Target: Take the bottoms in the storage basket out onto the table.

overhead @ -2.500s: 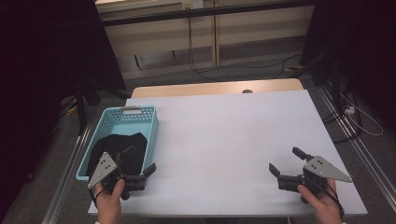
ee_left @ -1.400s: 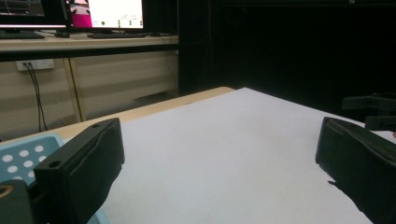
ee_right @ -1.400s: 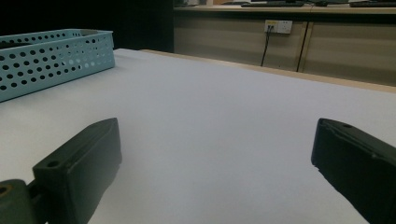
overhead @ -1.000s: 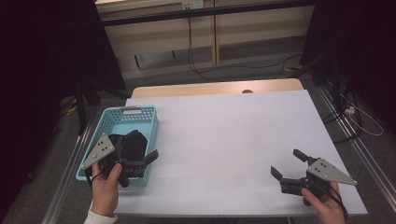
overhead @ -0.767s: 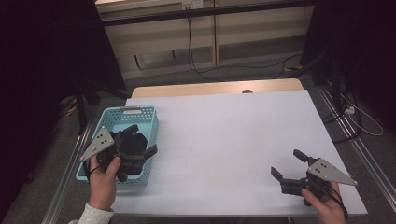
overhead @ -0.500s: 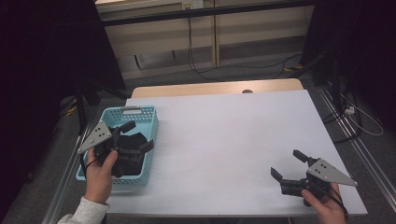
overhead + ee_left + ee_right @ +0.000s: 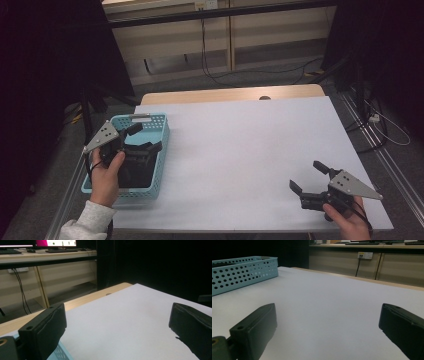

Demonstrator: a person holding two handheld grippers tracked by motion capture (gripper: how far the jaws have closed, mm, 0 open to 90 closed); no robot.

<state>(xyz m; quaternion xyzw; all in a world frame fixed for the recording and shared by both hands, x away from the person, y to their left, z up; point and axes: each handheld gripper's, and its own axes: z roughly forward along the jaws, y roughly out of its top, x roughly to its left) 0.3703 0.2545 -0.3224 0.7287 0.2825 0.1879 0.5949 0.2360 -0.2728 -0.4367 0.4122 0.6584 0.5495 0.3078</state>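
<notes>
A teal perforated basket [image 7: 155,150] stands at the table's left edge with dark cloth [image 7: 136,169] lying in it. My left gripper [image 7: 145,138] hovers over the basket's far half, open, and the left gripper view shows nothing between its fingers [image 7: 46,327]. At the front right of the white table [image 7: 250,145], my right gripper [image 7: 307,176] rests low and open with nothing in it. The right gripper view has the basket [image 7: 242,271] far off at its left, and the gripper [image 7: 327,317] faces bare table top.
A wooden strip [image 7: 225,95] runs along the table's far edge. Cables [image 7: 215,70] lie on the floor behind it, and more trail at the right [image 7: 385,125]. Dark curtains stand to the left and right.
My left gripper has risen from the table's front edge and moved forward over the basket. The right gripper has barely moved.
</notes>
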